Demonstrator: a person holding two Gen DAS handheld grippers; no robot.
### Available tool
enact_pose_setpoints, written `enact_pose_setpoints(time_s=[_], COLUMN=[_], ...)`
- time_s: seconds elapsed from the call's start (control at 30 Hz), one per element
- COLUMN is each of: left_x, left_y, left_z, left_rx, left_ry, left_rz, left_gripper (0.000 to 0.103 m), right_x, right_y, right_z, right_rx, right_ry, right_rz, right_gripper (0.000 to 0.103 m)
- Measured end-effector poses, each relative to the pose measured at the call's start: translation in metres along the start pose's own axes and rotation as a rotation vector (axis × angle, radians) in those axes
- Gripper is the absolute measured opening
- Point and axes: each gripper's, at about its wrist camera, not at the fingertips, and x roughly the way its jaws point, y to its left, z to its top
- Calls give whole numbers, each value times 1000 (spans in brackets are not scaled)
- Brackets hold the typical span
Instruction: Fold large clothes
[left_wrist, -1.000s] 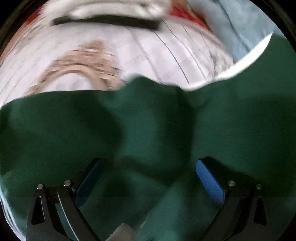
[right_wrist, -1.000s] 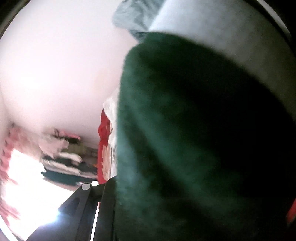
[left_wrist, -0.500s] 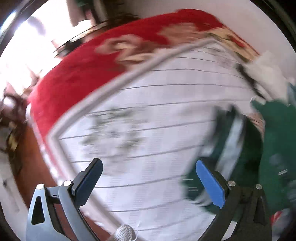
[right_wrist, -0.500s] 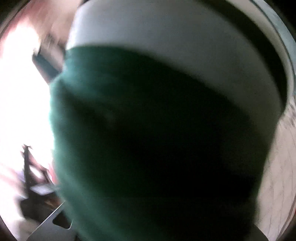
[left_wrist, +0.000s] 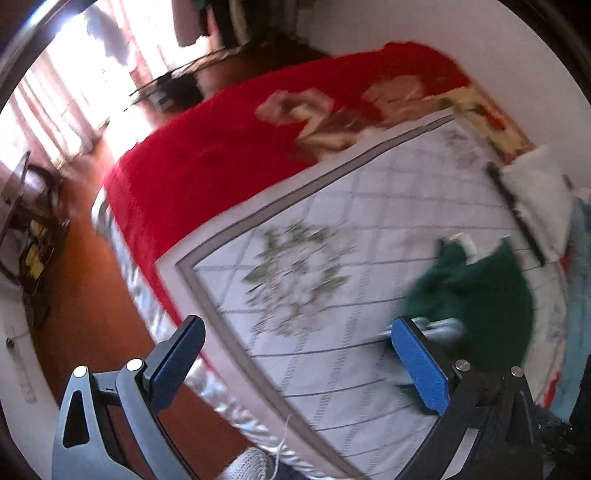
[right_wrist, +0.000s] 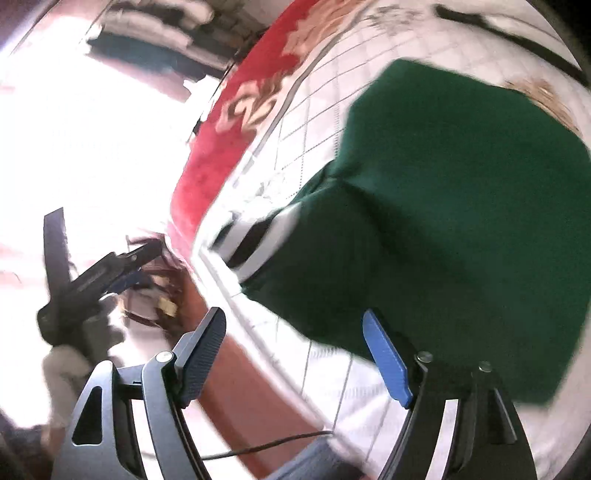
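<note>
A dark green garment (right_wrist: 461, 184) with a white and black striped cuff (right_wrist: 258, 243) lies bunched on the white quilted bed cover (right_wrist: 354, 380). My right gripper (right_wrist: 293, 315) hangs just in front of it. Its jaws are opening and nothing is between them; the cloth lies beyond the blue right pad (right_wrist: 388, 362). My left gripper (left_wrist: 295, 325) stands open over the bed's corner, holding nothing. From there the green garment (left_wrist: 480, 295) sits behind its right finger. In the right wrist view the left gripper (right_wrist: 92, 273) shows at the left in a gloved hand (right_wrist: 70, 362).
A red patterned blanket (left_wrist: 221, 147) covers the far half of the bed. Folded white clothes (left_wrist: 535, 192) and a light blue cloth (left_wrist: 580, 258) lie at the right edge. Orange-brown floor (left_wrist: 92, 295) runs beside the bed, and a thin cable (right_wrist: 277, 443) crosses it.
The green cloth filled both views a second ago, with the right gripper shut on it. Both grippers have swung toward the bed's corner; the right has opened and the garment lies on the cover.
</note>
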Motion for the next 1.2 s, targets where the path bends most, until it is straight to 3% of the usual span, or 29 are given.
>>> enact_pose_setpoints(time_s=[0.07, 0.13, 0.17, 0.2, 0.23, 0.37, 0.43, 0.5, 0.57, 0.67, 0.73, 0.8, 0.83, 0.87, 0.9, 0.97, 1.07, 1.13, 1.2], left_x=[-3, 11, 22, 38, 57, 123, 171, 200, 221, 227, 213, 189, 170, 154, 140, 117, 97, 92, 91], left_y=[-25, -65, -83, -106, -130, -201, -230, -240, -238, -226, -216, -206, -196, -186, -175, -146, -101, -76, -60], left_z=[5, 11, 14, 17, 20, 33, 39, 43, 49, 54, 57, 57, 54, 50, 44, 27, -13, -40, -66], left_rx=[25, 76, 97, 123, 148, 244, 312, 340, 329, 295, 264, 266, 260, 248, 230, 184, 79, -4, -76], left_ry=[-6, 7, 14, 20, 34, 57, 97, 145, 183, 210, 220, 179, 147, 127, 113, 106, 145, 173, 197], left_rz=[-37, -84, -100, -111, -105, -78, 6, 36, 22, -13, -27, -21, -17, -18, -21, -13, -6, -25, -41], left_gripper=[103, 103, 103, 103, 103, 103, 103, 103, 103, 103, 103, 103, 103, 103, 103, 103, 103, 103, 103], right_x=[-36, -69, -77, -84, -90, -79, -56, -41, -14, 1, -6, -22, -43, -60, -81, -103, -105, -93, -77], right_y=[-20, -60, -76, -84, -99, -162, -187, -201, -214, -223, -214, -212, -210, -210, -213, -222, -246, -267, -287], right_z=[-12, -3, 5, 15, 21, 76, 99, 127, 146, 154, 154, 150, 140, 130, 113, 81, 37, 11, -6], right_rx=[81, 154, 163, 163, 165, 209, 212, 216, 196, 238, 196, 191, 198, 206, 217, 251, 312, 340, 382], right_ry=[-27, -51, -69, -83, -105, -119, -101, -89, -38, 1, 12, -6, -39, -71, -117, -158, -140, -128, -106], right_rz=[-55, -104, -152, -197, -230, -303, -315, -326, -386, -406, -418, -362, -312, -277, -234, -155, -80, -71, -8], right_gripper=[78, 76, 64, 42, 35, 33, 33, 33, 29, 29, 29, 32, 37, 58, 71, 72, 84, 86, 87])
